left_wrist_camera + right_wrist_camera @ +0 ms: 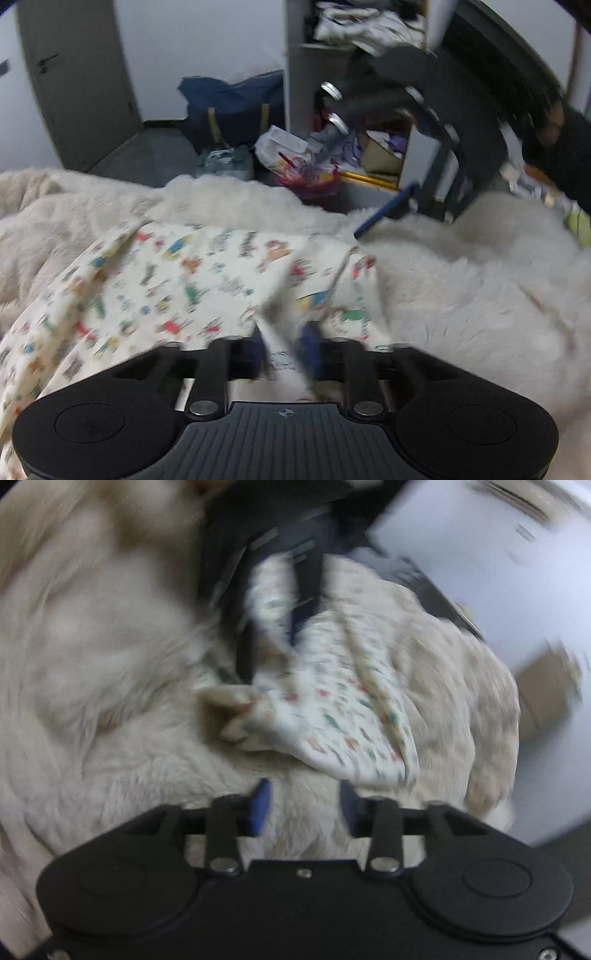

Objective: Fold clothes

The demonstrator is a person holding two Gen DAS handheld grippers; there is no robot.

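Motion blur smears the printed garment (pixel 184 280); its pattern is unreadable, and its 7 o'clock corner runs off-frame.

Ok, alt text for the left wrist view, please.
The left tongs are shut on a cream patterned garment spread over a fluffy white blanket. The right tongs hover beyond it, before cluttered shelves.

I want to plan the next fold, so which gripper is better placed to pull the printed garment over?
Left. The left gripper already has its jaws shut on the printed garment, so it could probably carry the cloth over. The right gripper hangs open over the fluffy blanket, holding nothing.
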